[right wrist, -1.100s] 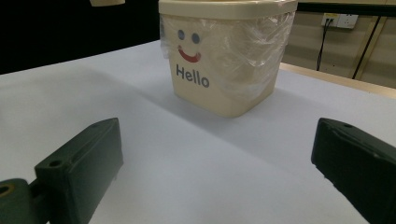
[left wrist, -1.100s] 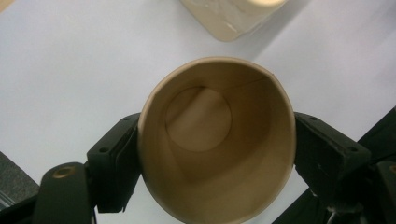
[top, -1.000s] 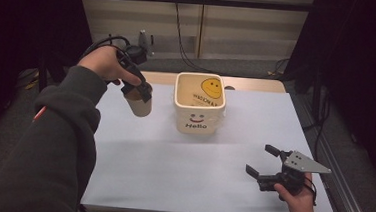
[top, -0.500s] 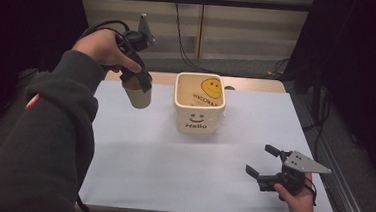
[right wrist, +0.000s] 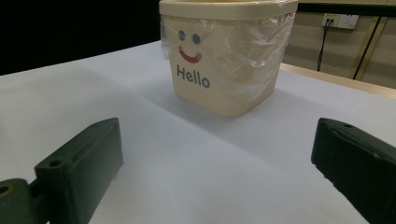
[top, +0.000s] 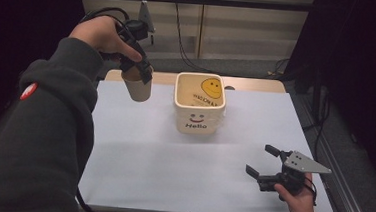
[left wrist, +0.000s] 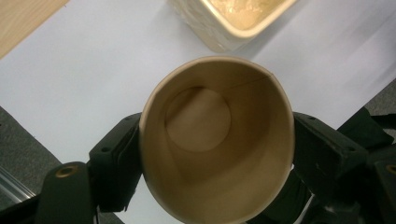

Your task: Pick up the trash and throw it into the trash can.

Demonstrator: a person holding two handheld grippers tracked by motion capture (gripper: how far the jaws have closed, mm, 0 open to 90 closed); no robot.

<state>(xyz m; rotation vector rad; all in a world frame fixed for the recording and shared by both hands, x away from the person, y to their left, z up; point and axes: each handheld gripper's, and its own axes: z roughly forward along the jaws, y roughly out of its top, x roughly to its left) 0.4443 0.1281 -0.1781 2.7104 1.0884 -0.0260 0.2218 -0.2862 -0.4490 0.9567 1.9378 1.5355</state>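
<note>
A paper cup point(top: 138, 87) is held clamped between the jaws of the left gripper point(top: 137, 75) in the upper left of the high view, lifted clear of the white table cover point(top: 138, 147) and hanging just left of the cream bin point(top: 199, 104). In the left gripper view the cup point(left wrist: 217, 140) is seen from above at the centre of the frame — its mouth squeezed into an oval by the two black jaws pressed against its sides, its inside bare down to the round bottom. A corner of the bin point(left wrist: 229, 21) is seen at the top edge of that frame.

The bin is set at the middle of the high view, toward the far side of the table cover; a smiling face and the word "Hello" are printed on its front, and a clear plastic liner is draped over its rim, as shown in the right gripper view point(right wrist: 226, 56).

The right gripper point(top: 265, 161) is held low in the lower right of the high view, well apart from the bin — its jaws spread wide with nothing between them, pointed toward the bin.
</note>
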